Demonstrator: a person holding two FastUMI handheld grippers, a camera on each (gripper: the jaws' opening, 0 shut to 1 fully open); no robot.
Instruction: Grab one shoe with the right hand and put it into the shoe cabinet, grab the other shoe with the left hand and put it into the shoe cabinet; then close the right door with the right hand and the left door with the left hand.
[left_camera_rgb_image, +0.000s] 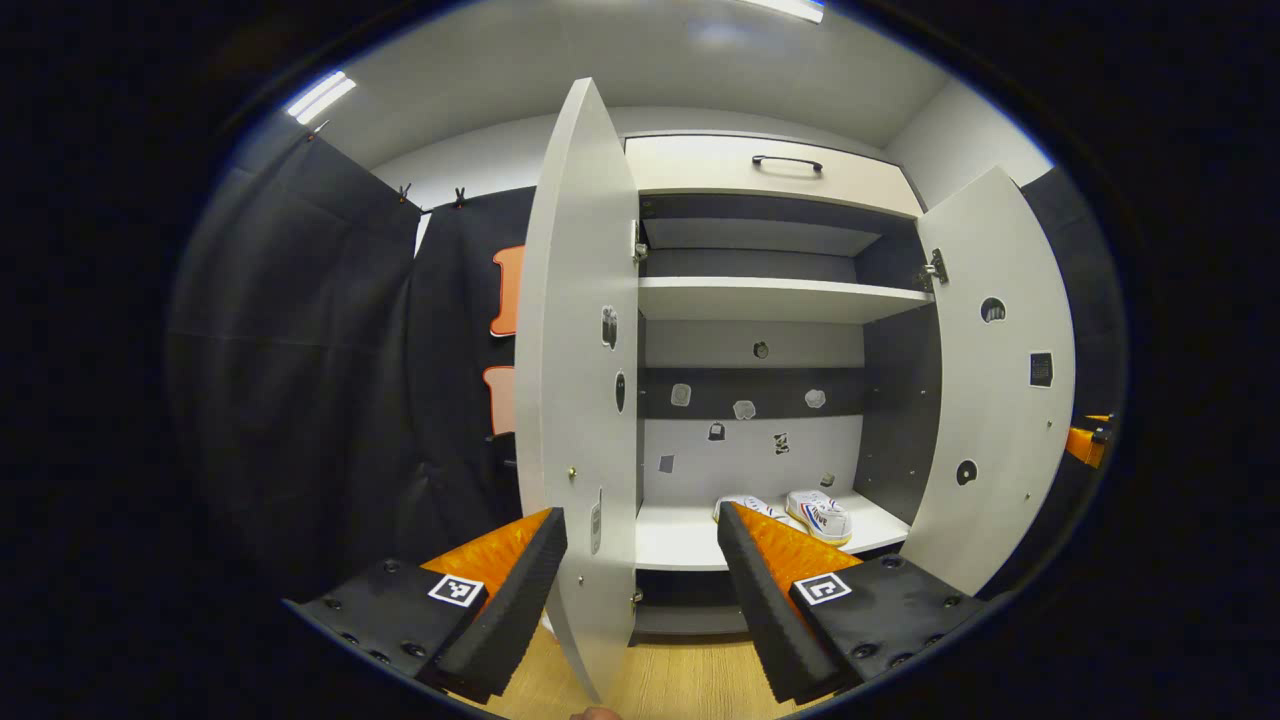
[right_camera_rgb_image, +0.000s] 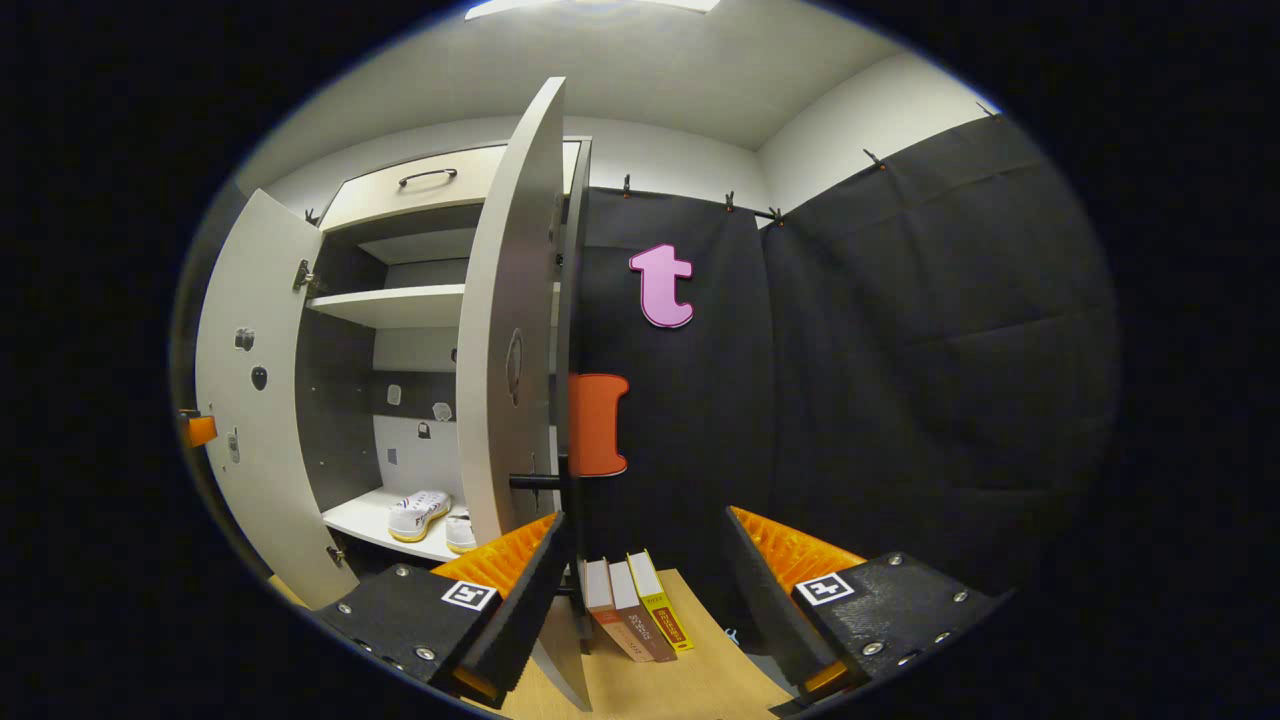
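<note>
cabinet (left_camera_rgb_image: 770, 298) open, shoes (left_camera_rgb_image: 820, 515) seemingly inside.

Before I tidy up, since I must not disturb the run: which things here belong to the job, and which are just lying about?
Job: two shoes on the bottom shelf, left door, right door, both open.
Lying about: three books on the floor.
</note>
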